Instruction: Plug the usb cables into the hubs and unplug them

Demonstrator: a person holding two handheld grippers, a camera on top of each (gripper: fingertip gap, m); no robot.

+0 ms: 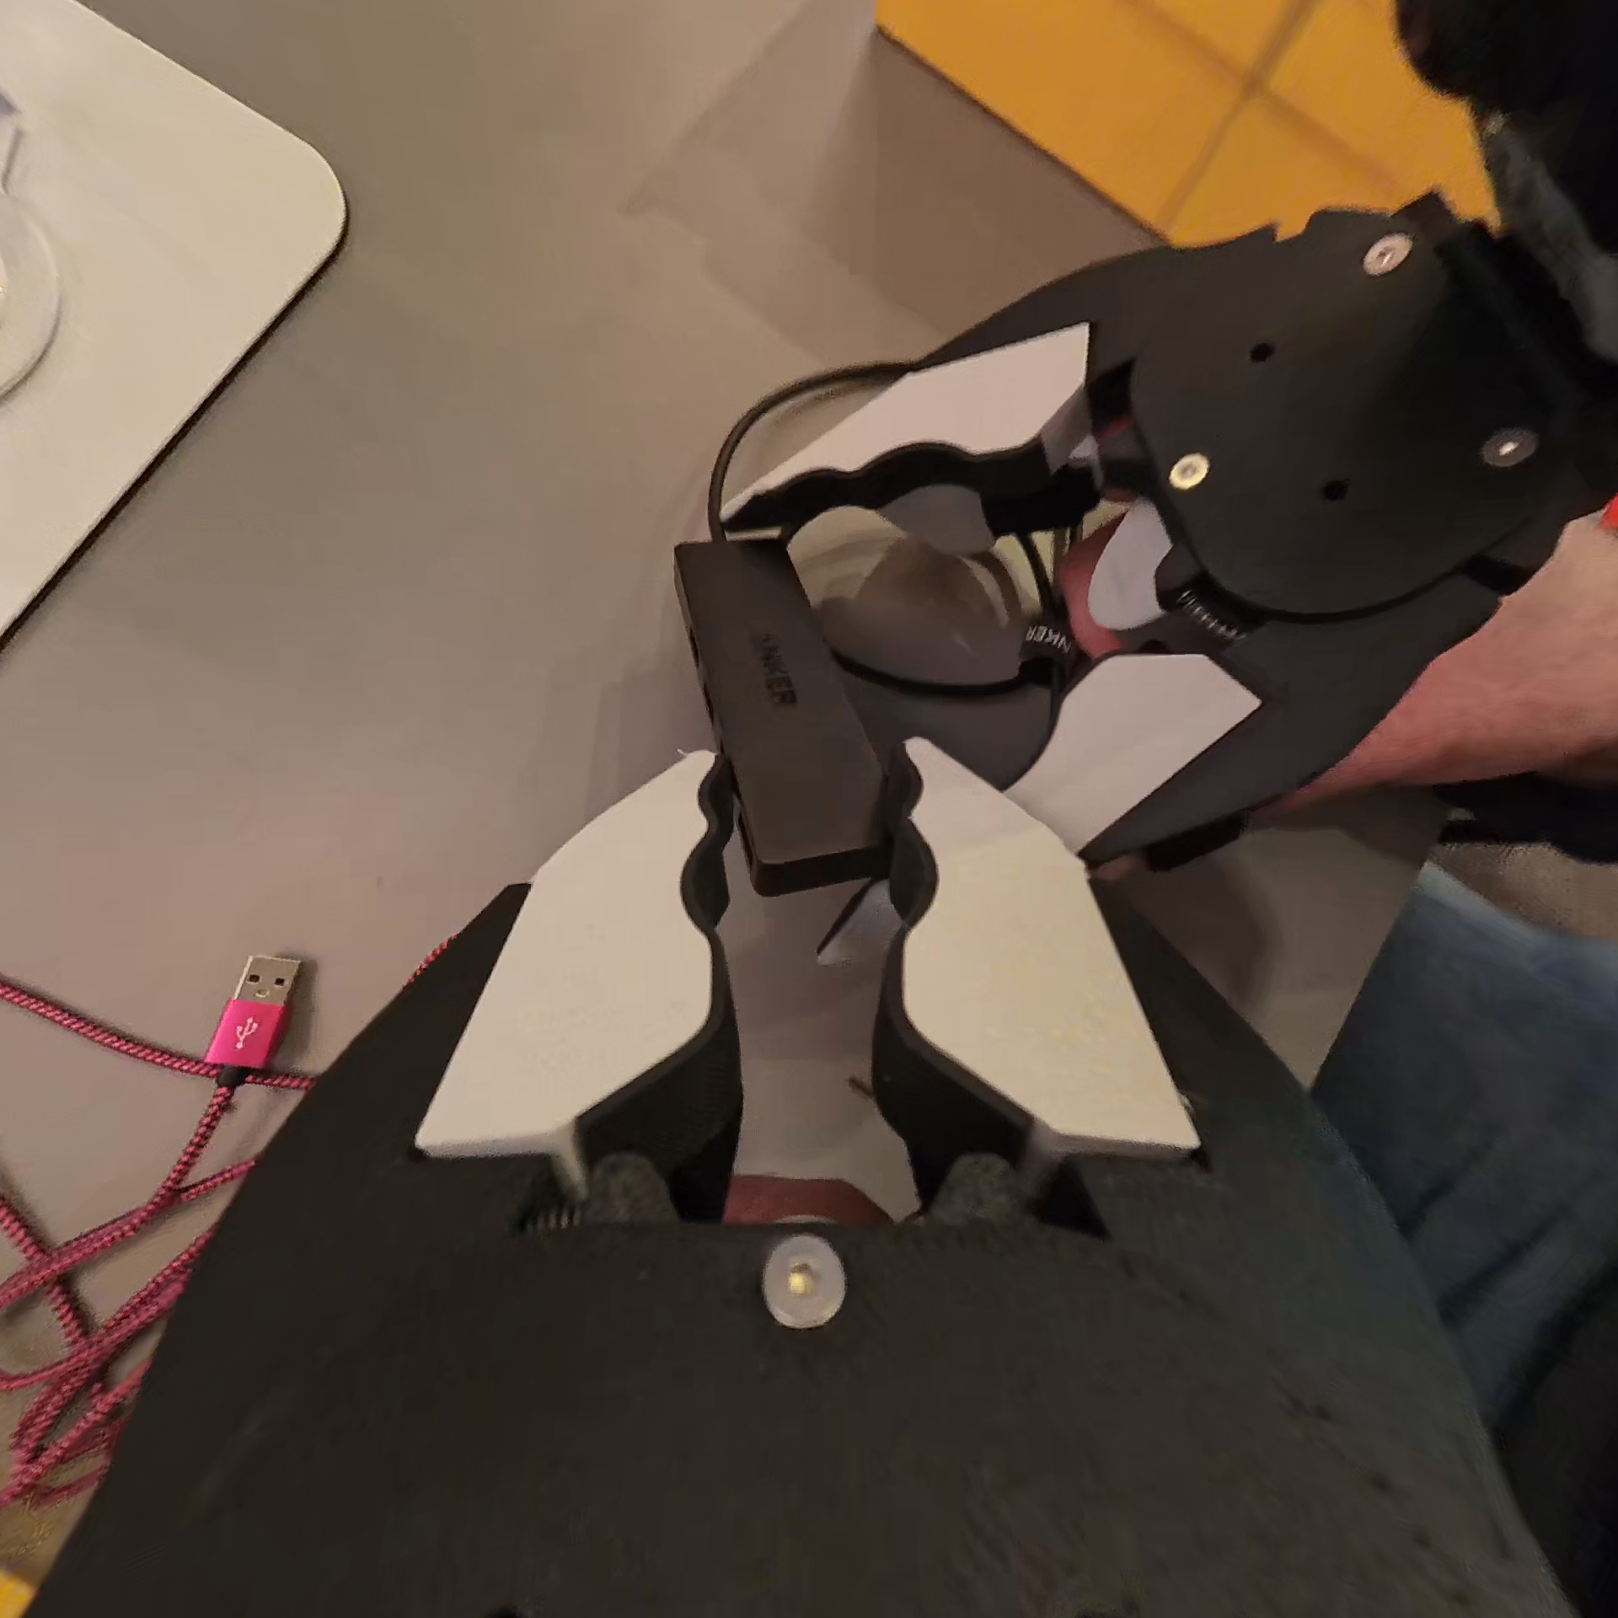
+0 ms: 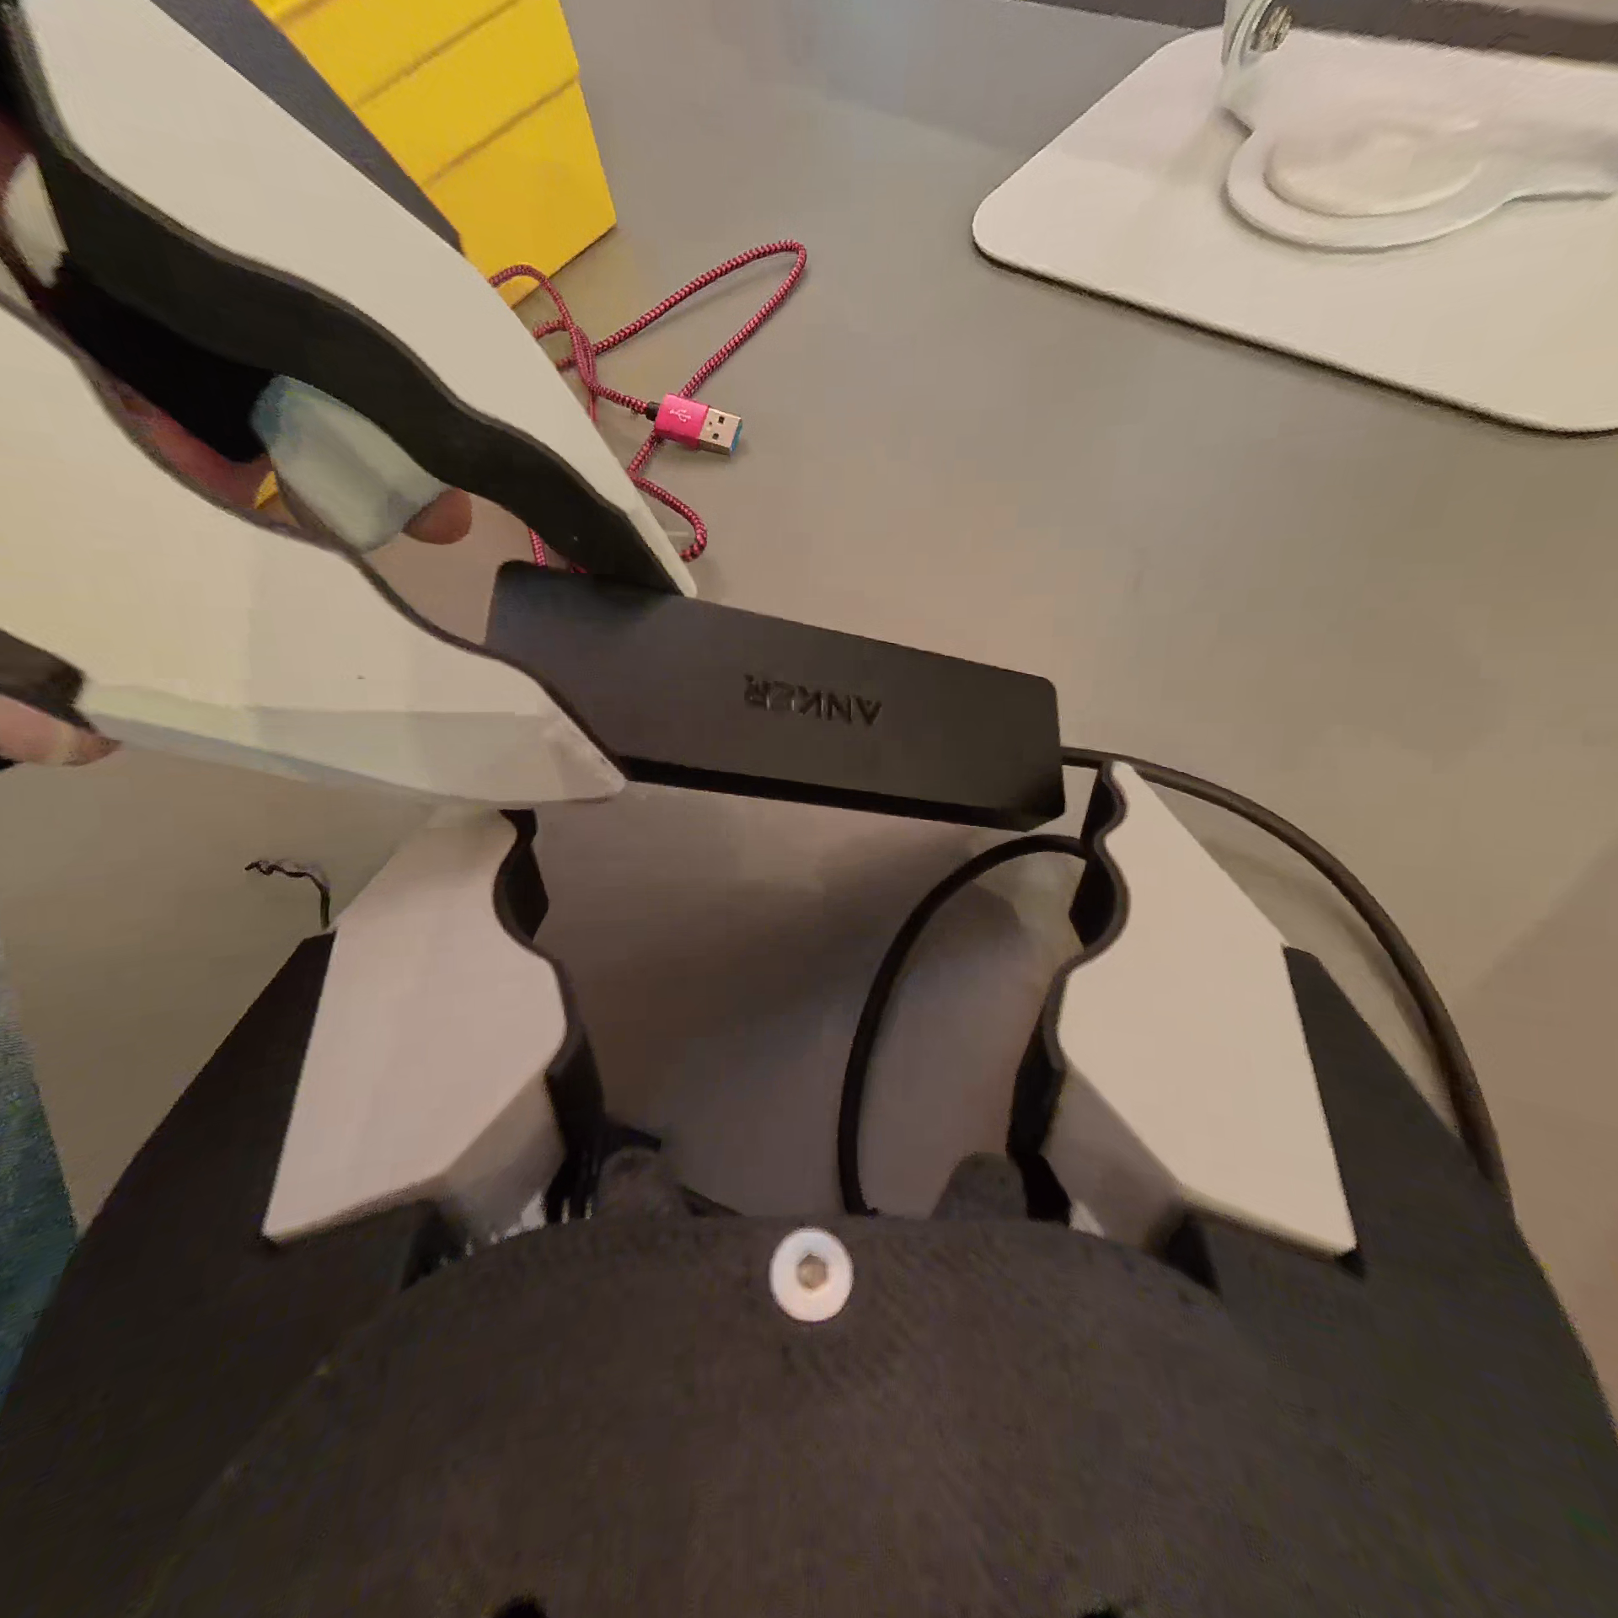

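On the far left of the left wrist view, the pink braided USB cable [image 1: 105,1164] lies loose on the grey table [image 1: 490,420], its plug [image 1: 258,1007] free and well apart from both grippers. Toward the middle, the left gripper [image 1: 810,814] is clenched on the near end of the black hub [image 1: 775,709], lifted off the table and tilted; its port side faces left. Further right, the right gripper [image 1: 911,613] faces it with its jaws spread wide around the hub's far end and its thin black lead [image 1: 744,420], gripping nothing.

The right wrist view agrees: the left gripper [image 2: 613,683] enters from the left and pinches one end of the hub [image 2: 788,709], while the right gripper [image 2: 805,832] sits released just below the hub's other end, the lead [image 2: 884,1007] looping between its fingers. The pink plug [image 2: 700,426] rests on the table [image 2: 1138,569] beyond. A white mat [image 2: 1313,306] lies to the right.

I judge this the set-up step: 1 gripper steadies the hub and no cable is plugged yet. The next move likely calls for the right gripper to leave the hub, reach the pink plug, grasp it squarely by its pink shell, and line it up with 1 of the ports while the left holds firm.
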